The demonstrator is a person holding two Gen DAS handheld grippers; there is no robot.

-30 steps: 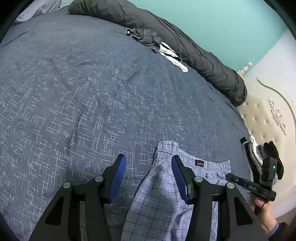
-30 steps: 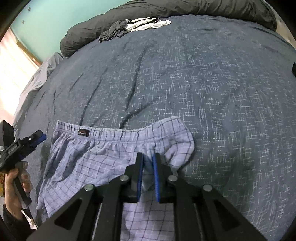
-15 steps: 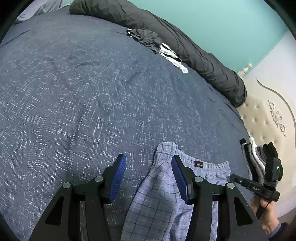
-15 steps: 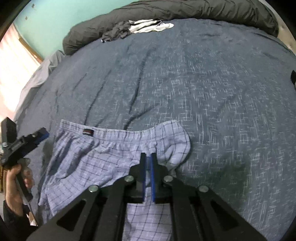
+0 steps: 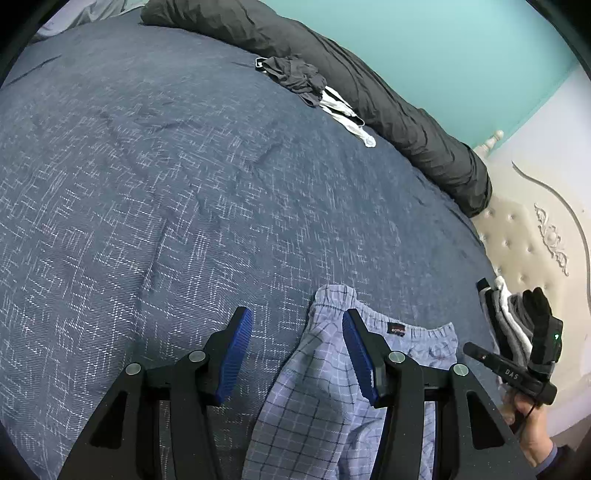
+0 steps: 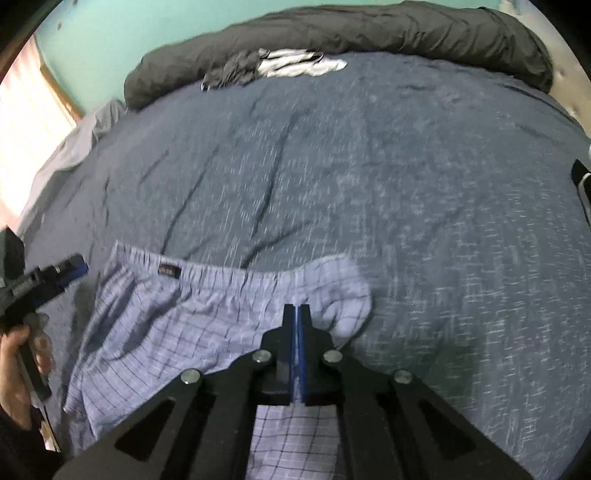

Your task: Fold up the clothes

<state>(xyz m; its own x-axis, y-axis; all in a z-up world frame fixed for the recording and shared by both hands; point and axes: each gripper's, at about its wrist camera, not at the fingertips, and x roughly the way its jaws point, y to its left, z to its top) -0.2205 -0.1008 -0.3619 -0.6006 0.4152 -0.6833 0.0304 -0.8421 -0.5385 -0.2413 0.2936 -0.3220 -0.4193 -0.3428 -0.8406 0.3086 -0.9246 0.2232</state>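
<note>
Right gripper (image 6: pixel 297 314) clamped on plaid boxer shorts (image 6: pixel 192 314) near the waistband, navy bedspread (image 6: pixel 406 166), left gripper (image 6: pixel 55 275) at left edge, dark rolled duvet (image 6: pixel 369 33) behind

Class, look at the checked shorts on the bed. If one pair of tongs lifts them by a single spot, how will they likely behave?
The checked shorts will probably sag and drape, since they already lie creased on the bedspread. They look thin, so likely light. The right tongs pinch a fold near the waistband; the far side would likely drag or swing, as the left tongs are open.
</note>
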